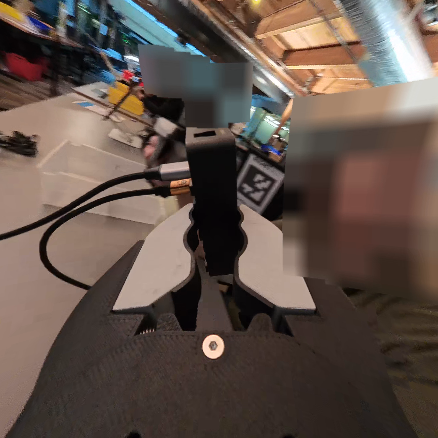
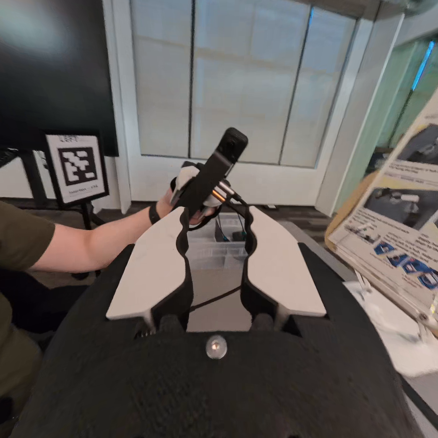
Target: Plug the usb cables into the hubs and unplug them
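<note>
In the left wrist view my left gripper (image 1: 215, 211) is shut on a black USB hub (image 1: 212, 170) and holds it upright above the table. Two black cables are plugged into the hub's left side: one with a grey connector (image 1: 170, 171), and below it one with a copper connector (image 1: 179, 188). Both cables hang down to the left. My right gripper (image 2: 216, 211) is open and empty. It points at the left gripper, which a person's hand holds a short way ahead with the hub (image 2: 201, 187) and its two connectors (image 2: 221, 192).
A clear plastic box (image 2: 213, 246) with cables in it lies on the table below the grippers. A black-and-white marker board (image 2: 78, 166) stands at the left, and a poster board (image 2: 391, 213) leans at the right. White boxes (image 1: 94, 177) lie on the grey table (image 1: 35, 296). One gripper's finger ends stand about 9 centimetres off the other's.
</note>
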Demonstrator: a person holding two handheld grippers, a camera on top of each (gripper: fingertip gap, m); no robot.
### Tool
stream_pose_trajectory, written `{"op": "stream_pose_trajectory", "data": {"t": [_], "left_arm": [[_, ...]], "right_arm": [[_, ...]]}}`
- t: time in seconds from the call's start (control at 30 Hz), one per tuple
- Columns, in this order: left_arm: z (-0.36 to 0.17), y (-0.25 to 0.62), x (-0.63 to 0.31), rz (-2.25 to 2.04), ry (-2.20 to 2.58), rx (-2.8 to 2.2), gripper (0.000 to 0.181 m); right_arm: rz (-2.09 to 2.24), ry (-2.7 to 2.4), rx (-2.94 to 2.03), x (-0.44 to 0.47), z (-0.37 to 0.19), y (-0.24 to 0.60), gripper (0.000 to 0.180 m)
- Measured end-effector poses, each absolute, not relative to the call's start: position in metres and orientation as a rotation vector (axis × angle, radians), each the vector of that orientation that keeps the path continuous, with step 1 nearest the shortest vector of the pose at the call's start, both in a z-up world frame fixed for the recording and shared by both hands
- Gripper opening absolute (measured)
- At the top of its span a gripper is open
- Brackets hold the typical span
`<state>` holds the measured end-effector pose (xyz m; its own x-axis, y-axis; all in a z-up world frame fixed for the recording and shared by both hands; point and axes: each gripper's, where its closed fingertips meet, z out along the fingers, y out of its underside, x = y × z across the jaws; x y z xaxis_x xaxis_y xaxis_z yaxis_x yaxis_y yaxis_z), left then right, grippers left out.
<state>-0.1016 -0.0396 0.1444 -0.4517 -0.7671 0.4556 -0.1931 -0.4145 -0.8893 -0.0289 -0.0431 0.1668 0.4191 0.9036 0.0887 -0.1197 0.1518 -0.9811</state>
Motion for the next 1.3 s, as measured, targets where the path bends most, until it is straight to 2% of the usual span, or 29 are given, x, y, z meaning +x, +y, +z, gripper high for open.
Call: {"op": "stream_pose_trajectory", "data": {"t": [0.03,0.23,0.4,0.47,0.63,0.67,0.7,0.93,1.1,1.2,1.3], "left_arm": [[0.133,-0.03,-0.089,-1.814,1.341,-1.392,0.027],[0.066,0.049,-0.036,-0.937,1.052,-1.576,0.027],[0.022,0.071,-0.004,-0.504,1.023,-1.535,0.027],[0.011,0.069,0.008,-0.473,1.005,-1.516,0.027],[0.0,0.063,0.019,-0.484,0.953,-1.476,0.027],[-0.002,0.061,0.019,-0.49,0.953,-1.472,0.027],[-0.003,0.061,0.019,-0.489,0.95,-1.468,0.027],[-0.035,0.067,0.008,-0.369,0.954,-1.515,0.029],[-0.078,0.053,0.004,-0.409,1.039,-1.676,0.033],[-0.077,0.032,-0.006,-0.538,1.074,-1.715,0.039],[-0.049,-0.002,-0.017,-0.765,1.176,-1.701,0.047]], "right_arm": [[0.835,-0.823,-1.239,-0.029,0.163,-0.038,0.046],[0.439,-0.581,-1.48,-0.004,0.138,0.009,0.057],[0.482,-0.462,-1.624,0.004,0.107,0.038,0.068],[0.521,-0.442,-1.722,0.003,0.086,0.049,0.081],[0.455,-0.438,-1.858,0.016,0.043,0.074,0.086],[0.476,-0.488,-1.861,0.011,0.039,0.073,0.08],[0.519,-0.586,-1.858,0.002,0.034,0.069,0.06],[0.549,-0.803,-1.831,-0.011,0.0,0.074,0.059],[0.536,-0.972,-1.861,-0.013,-0.039,0.074,0.059],[0.591,-1.041,-1.861,-0.01,-0.058,0.07,0.059],[0.723,-1.111,-1.806,-0.007,-0.062,0.059,0.059]]}}
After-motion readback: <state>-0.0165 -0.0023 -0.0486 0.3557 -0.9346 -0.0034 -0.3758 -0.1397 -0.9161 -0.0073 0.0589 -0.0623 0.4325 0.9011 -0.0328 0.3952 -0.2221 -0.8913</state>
